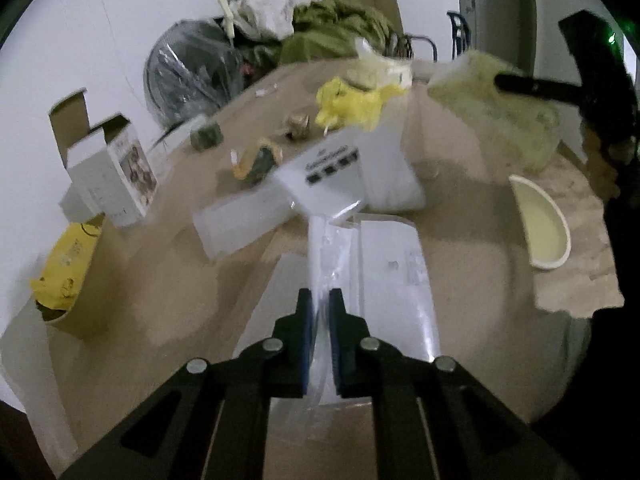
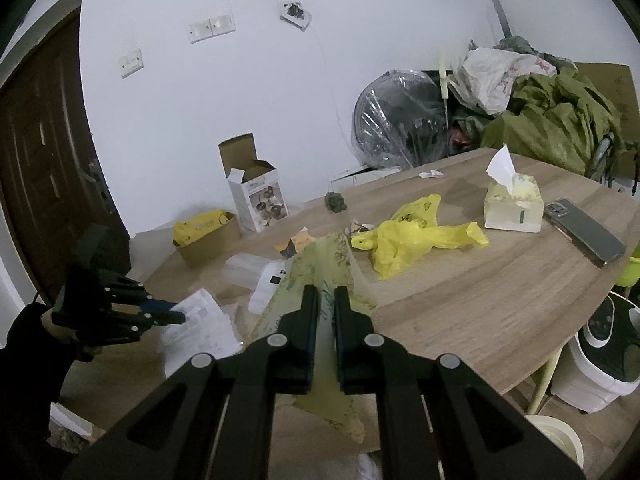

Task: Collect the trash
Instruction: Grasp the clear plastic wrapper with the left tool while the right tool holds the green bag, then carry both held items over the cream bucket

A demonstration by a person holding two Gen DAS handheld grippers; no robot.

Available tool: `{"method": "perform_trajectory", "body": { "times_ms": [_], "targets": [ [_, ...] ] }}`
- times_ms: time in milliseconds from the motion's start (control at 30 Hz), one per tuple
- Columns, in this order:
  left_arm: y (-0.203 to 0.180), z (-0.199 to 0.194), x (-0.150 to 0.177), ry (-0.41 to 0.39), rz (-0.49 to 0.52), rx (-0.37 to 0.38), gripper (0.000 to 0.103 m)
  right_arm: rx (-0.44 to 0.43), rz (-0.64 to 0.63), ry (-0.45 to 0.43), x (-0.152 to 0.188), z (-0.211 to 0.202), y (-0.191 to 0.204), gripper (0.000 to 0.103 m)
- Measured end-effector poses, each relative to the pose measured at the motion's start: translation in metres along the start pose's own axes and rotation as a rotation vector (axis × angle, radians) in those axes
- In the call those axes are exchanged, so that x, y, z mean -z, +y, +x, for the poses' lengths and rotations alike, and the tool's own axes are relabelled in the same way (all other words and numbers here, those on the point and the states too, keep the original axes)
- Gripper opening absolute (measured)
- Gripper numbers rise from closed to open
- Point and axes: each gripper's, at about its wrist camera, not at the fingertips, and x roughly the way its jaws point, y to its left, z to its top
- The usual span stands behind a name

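Left tongs point(image 1: 320, 300) clamped on clear plastic bag point(image 1: 332, 248), long axis running ahead | right tongs point(image 2: 326, 296) clamped on green-printed wrapper point(image 2: 324, 256)

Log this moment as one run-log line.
left gripper: shut on clear plastic wrapper | right gripper: shut on green bag | table: trash remains

The tabletop point(image 2: 480, 292) is matt, pale wood-grain laminate. The tongs point(image 2: 325, 300) are matt black plastic with dull metal rivets and blue pads point(image 1: 306, 320). A thin, glossy clear plastic sleeve point(image 1: 332, 248) crinkles. The yellow bag point(image 2: 412, 236) is thin, shiny plastic film. The open box point(image 2: 256, 196) is smooth printed cardboard. The phone point(image 2: 584, 232) looks sleek and glossy.
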Motion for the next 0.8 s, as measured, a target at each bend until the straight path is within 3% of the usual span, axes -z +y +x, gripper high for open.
{"method": "perform_trajectory", "body": {
  "times_ms": [500,800],
  "targets": [
    [-0.080,-0.072,-0.036,-0.260,0.004,-0.019,0.007,0.040,0.019,-0.087,0.021,-0.075,-0.017,0.008],
    [-0.125,-0.077,-0.064,-0.354,0.045,0.009,0.007,0.117,0.065,-0.126,0.040,-0.125,-0.045,0.008]
  ]
}}
